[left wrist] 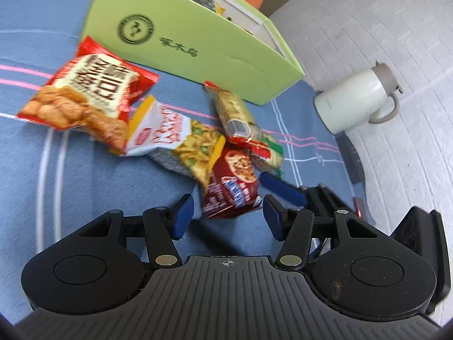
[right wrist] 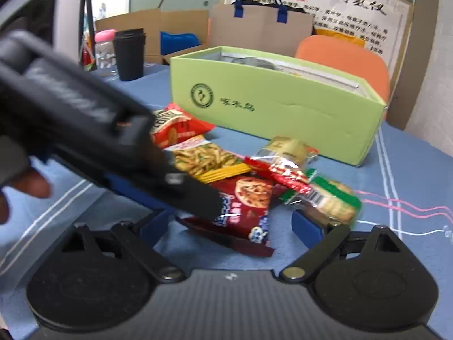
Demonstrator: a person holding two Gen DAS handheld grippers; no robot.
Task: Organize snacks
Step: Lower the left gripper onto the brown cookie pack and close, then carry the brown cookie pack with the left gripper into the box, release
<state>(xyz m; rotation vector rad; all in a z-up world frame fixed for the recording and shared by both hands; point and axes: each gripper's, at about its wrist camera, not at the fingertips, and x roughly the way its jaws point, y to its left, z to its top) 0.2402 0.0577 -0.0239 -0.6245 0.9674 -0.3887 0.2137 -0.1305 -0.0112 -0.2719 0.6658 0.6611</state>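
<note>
Crinkly foil snack packets are lying heaped on the blue cloth-covered surface, just in front of a pale green cardboard box. The left gripper is hovering with jaws partly open, a glossy dark red cookie packet lying between them, unpressed. The right gripper is standing wide open around the same packet.

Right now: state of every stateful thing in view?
green box: open-topped, items inside
dark red cookie packet: sealed, flat on the cloth, between left claw jaws, ungripped
left claw: open
right claw: open, empty
white jug: upright, lid on
</note>
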